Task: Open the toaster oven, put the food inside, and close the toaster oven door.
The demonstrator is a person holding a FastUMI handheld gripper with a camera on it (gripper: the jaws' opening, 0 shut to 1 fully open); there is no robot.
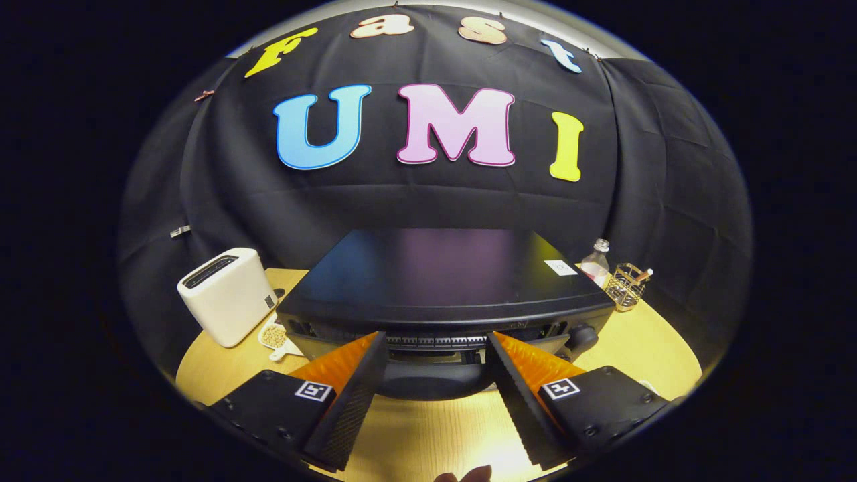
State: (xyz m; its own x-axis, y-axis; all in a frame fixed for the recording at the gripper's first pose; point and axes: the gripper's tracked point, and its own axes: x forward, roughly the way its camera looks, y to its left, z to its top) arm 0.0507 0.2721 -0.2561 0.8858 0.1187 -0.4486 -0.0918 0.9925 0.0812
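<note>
The black toaster oven (pixel 435 274) stands in the middle of the round wooden table, seen from above and in front. Rack bars (pixel 435 341) show at its front, and a dark curved part of the door (pixel 428 385) lies below them, so the door looks lowered. My gripper (pixel 438 335) is open, its fingers spread wide with the tips at the oven's front edge. Nothing is held between them. The food sits in a small white dish (pixel 274 337) on the table left of the oven.
A white slot toaster (pixel 224 294) stands left of the oven, just behind the dish. A bottle (pixel 597 264) and a wire holder (pixel 628 286) are at the oven's back right. A knob (pixel 582 335) sticks out at the oven's right front. Bare table (pixel 643 348) lies to the right.
</note>
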